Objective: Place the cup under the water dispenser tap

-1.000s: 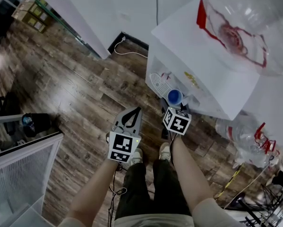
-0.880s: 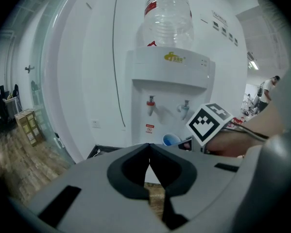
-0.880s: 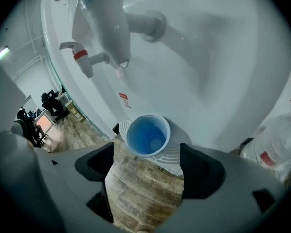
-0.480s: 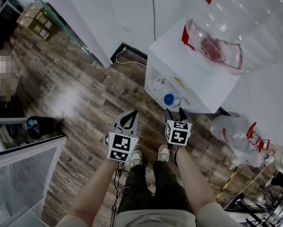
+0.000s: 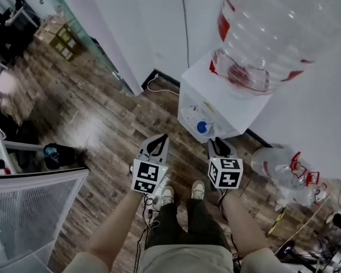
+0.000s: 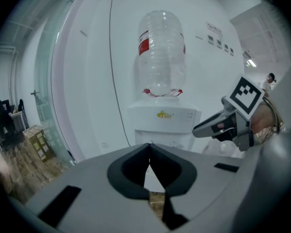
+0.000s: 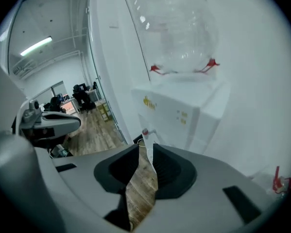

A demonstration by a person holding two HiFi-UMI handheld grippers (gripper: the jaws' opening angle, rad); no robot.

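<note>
The left gripper [image 5: 159, 140] is held out on a bare forearm, pointing forward and down. Its jaws meet tip to tip on nothing. Beside it, the right gripper [image 5: 220, 144] aims at the water dispenser [image 5: 216, 95]; its jaws are closing, with a narrow gap left and nothing between them. A white mesh enclosure [image 5: 28, 209] stands at the left on the wooden floor [image 5: 90, 112]. The blue cup [image 5: 202, 127] sits in the dispenser's front recess under the taps, apart from both grippers. A spare bottle [image 5: 281, 166] lies on the floor at the right.
</note>
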